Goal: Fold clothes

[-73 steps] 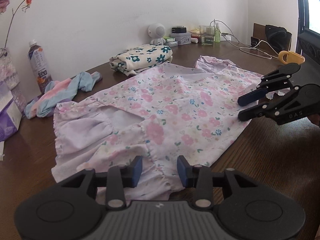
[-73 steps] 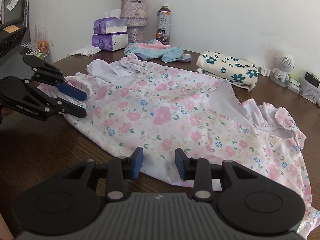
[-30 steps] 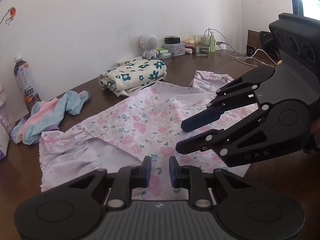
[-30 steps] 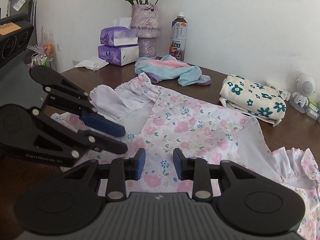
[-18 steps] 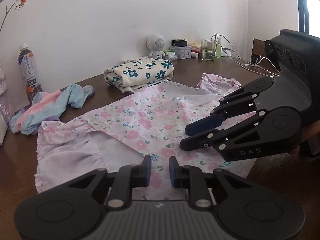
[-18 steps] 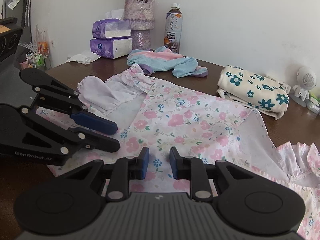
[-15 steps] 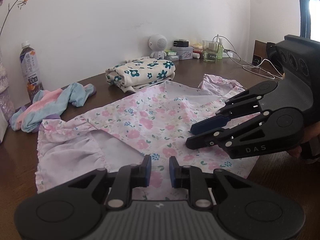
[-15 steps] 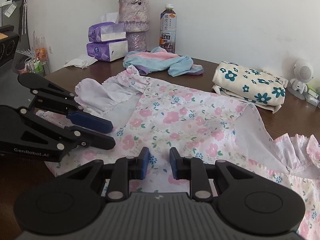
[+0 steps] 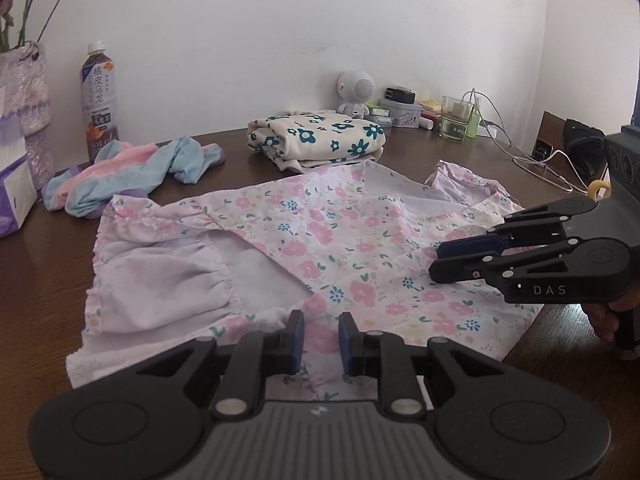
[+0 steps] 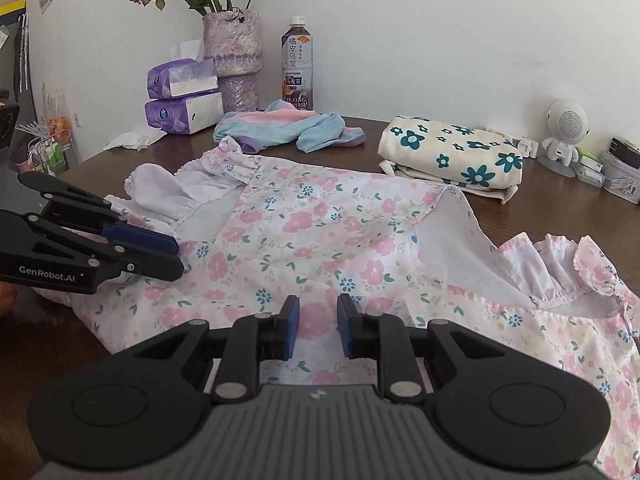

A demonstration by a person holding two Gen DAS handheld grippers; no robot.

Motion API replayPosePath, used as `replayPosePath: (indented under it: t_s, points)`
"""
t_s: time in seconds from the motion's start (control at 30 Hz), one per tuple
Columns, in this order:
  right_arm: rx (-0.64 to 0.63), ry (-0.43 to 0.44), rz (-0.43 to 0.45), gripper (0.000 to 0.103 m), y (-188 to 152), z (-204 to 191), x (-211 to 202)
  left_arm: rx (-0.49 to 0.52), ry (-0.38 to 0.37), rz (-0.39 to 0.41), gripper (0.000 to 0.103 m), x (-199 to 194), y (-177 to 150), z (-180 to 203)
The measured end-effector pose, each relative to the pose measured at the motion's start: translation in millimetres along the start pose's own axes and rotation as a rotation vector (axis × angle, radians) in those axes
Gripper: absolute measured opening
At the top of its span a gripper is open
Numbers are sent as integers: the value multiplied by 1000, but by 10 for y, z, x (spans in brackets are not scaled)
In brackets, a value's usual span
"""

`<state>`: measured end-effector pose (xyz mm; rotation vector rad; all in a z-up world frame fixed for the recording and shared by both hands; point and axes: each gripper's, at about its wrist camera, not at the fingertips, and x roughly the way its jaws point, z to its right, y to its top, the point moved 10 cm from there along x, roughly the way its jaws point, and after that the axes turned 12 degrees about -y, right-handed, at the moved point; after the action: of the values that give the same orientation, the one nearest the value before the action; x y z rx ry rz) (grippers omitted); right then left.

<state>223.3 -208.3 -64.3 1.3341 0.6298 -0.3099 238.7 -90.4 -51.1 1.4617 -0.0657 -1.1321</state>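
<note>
A pink floral garment point(image 9: 320, 232) lies spread on the dark wooden table point(image 9: 36, 280), with white inner cloth showing at its sleeves. My left gripper point(image 9: 321, 336) sits at the near hem, its pads narrowed on a puckered fold of the cloth. From the right wrist view it point(image 10: 178, 256) comes in low at the left edge of the garment point(image 10: 320, 220). My right gripper point(image 10: 318, 328) is over the same near edge, its jaws closing with floral cloth between the pads. Seen from the left wrist, it point(image 9: 434, 260) reaches in from the right, held by a hand.
At the back lie a folded cream cloth with teal flowers point(image 9: 316, 140) and a crumpled pastel garment point(image 9: 132, 176). A tea bottle point(image 10: 298, 64), a vase point(image 10: 234, 60), tissue packs point(image 10: 184, 96), a small white speaker point(image 9: 356, 92), a glass point(image 9: 456, 122) and cables point(image 9: 520, 156) line the wall.
The right jaws have narrowed. Both grippers have drifted apart and sunk a little toward the cloth, and both views have rolled slightly. The left jaws keep the same gap.
</note>
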Motion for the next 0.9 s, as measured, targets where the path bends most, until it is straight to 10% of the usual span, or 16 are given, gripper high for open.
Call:
replayPosePath:
  t_s: [0.9]
  points:
    - [152,-122,6,12,-32,503,-178,-223,150,139,16,-498,-33,-236]
